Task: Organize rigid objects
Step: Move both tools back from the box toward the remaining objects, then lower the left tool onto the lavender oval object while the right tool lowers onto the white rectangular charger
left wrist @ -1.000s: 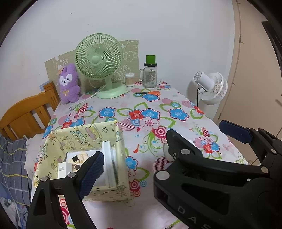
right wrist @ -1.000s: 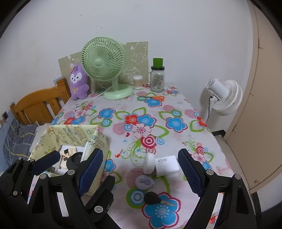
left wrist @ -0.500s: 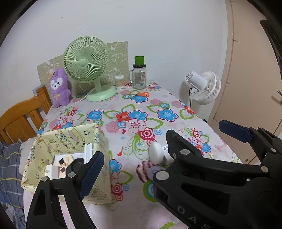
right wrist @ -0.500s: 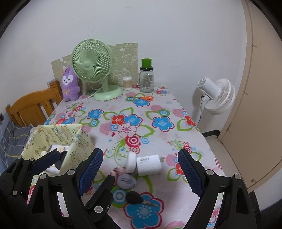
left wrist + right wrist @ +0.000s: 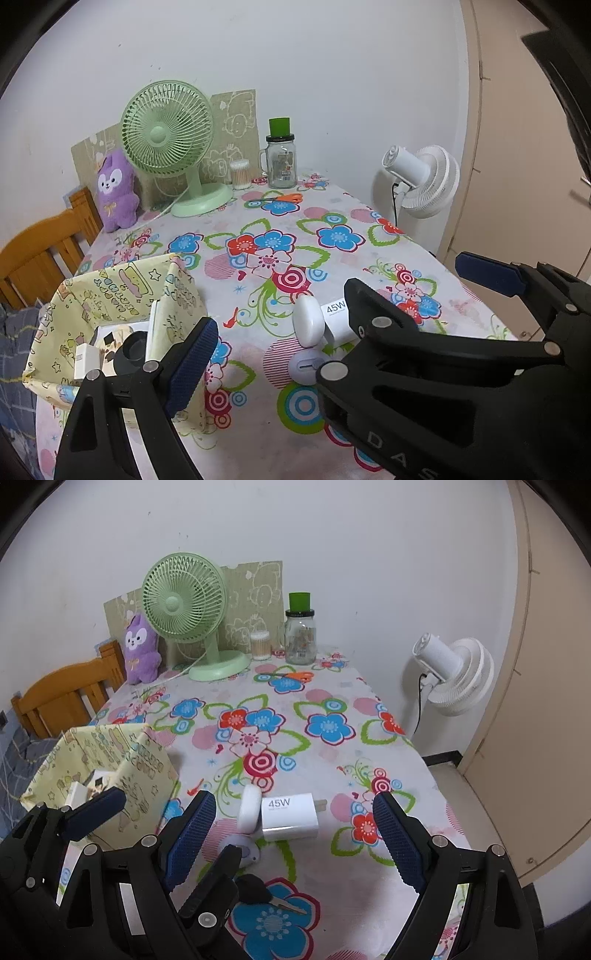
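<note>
A yellow patterned box point(image 5: 110, 295) stands at the table's near left, holding white boxes and a black round item point(image 5: 131, 352); it also shows in the right wrist view point(image 5: 107, 760). On the cloth lie a white 45W charger point(image 5: 290, 816), a white oval case point(image 5: 248, 808), a lilac round item point(image 5: 249, 851) and a black car key point(image 5: 258, 890). My right gripper point(image 5: 295, 842) is open and empty above the charger. My left gripper point(image 5: 332, 314) is open and empty, its left finger point(image 5: 192, 362) over the box's edge. In the left wrist view the right gripper's body hides part of the charger point(image 5: 334, 319).
At the back stand a green desk fan point(image 5: 184, 605), a purple plush point(image 5: 140, 650), a glass jar with green lid point(image 5: 301, 635), a cotton swab tub point(image 5: 260, 646) and orange scissors point(image 5: 291, 674). A white floor fan point(image 5: 454, 675) stands right of the table, a wooden chair point(image 5: 62, 698) left.
Both grippers have pulled back and shifted right from the box. The charger, oval case and lilac item now show in the left wrist view.
</note>
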The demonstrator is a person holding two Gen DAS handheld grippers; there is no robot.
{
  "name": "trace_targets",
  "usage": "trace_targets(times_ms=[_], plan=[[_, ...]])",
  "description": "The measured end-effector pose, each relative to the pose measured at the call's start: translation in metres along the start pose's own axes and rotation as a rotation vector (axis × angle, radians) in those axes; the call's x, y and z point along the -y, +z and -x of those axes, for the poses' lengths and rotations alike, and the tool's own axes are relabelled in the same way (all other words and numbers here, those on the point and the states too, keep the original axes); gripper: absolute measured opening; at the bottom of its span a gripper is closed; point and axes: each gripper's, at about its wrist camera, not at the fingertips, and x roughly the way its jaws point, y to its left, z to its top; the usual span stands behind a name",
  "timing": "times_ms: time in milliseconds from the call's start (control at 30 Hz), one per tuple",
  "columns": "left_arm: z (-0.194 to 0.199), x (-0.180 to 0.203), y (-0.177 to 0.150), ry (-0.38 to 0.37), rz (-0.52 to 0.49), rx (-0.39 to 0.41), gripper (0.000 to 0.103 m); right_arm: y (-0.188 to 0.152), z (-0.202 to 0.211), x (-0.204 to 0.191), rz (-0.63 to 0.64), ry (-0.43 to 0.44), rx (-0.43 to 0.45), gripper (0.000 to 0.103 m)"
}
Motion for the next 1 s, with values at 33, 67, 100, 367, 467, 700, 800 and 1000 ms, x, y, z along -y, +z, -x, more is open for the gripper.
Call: trace_targets(times_ms=[33,67,100,367,467,700,800,1000], plan=[[-0.002,0.002,-0.002,0.001,-0.002,-0.003,0.092,-0.002,-0.002,0.002,-0.001,0.004,0.002,0.089],[-0.006,0.004,-0.003,-0.001,-0.001,-0.011,0.092,-0.004,-0.004,0.004,-0.001,0.005,0.001,0.089],[-0.009,0.005,-0.005,-0.007,-0.002,-0.019,0.092,-0.007,-0.007,0.006,0.0,0.005,-0.002,0.089],[-0.034,0.018,-0.02,-0.034,-0.005,-0.076,0.092,-0.025,-0.028,0.019,0.005,0.002,-0.033,0.089],[-0.043,0.021,-0.025,-0.042,-0.009,-0.096,0.092,-0.031,-0.036,0.023,-0.004,0.0,-0.052,0.089],[-0.057,0.026,-0.033,-0.06,-0.017,-0.129,0.092,-0.041,-0.051,0.03,-0.021,-0.018,-0.086,0.089],[-0.063,0.025,-0.036,-0.063,-0.022,-0.139,0.092,-0.044,-0.057,0.032,-0.028,-0.02,-0.099,0.089],[-0.072,0.025,-0.039,-0.062,-0.018,-0.157,0.091,-0.048,-0.066,0.033,-0.039,-0.025,-0.121,0.089]])
